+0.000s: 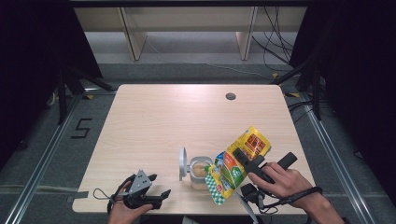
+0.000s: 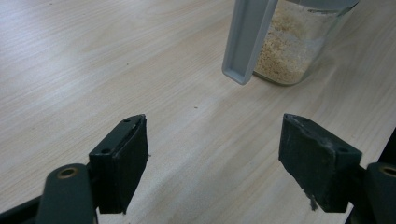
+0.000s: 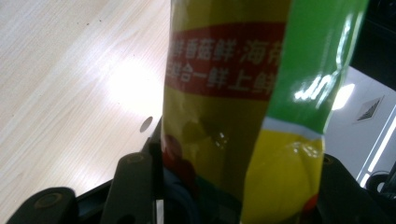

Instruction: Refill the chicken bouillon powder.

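Note:
A yellow and green snack bag (image 1: 232,167) hangs tilted over the front right of the table, and my right gripper (image 1: 243,157) is shut on its middle. Seen from the right gripper view, the bag (image 3: 219,107) fills the gap between the two jaws of the right gripper (image 3: 233,186). Its lower, checked end sits right beside a small glass jar (image 1: 200,173) of beige granules, whose grey lid (image 1: 182,164) stands flipped open to the left. My left gripper (image 1: 159,196) rests near the table's front edge, left of the jar, open and empty. Ahead of the left gripper (image 2: 215,135) stand the jar (image 2: 292,51) and the lid (image 2: 247,37).
The wooden table (image 1: 187,116) has a round cable hole (image 1: 230,96) near its far right. Beyond it stand wooden shelf legs (image 1: 133,37) and loose cables (image 1: 275,42) on the floor. A "5" mark (image 1: 82,127) lies on the floor at the left.

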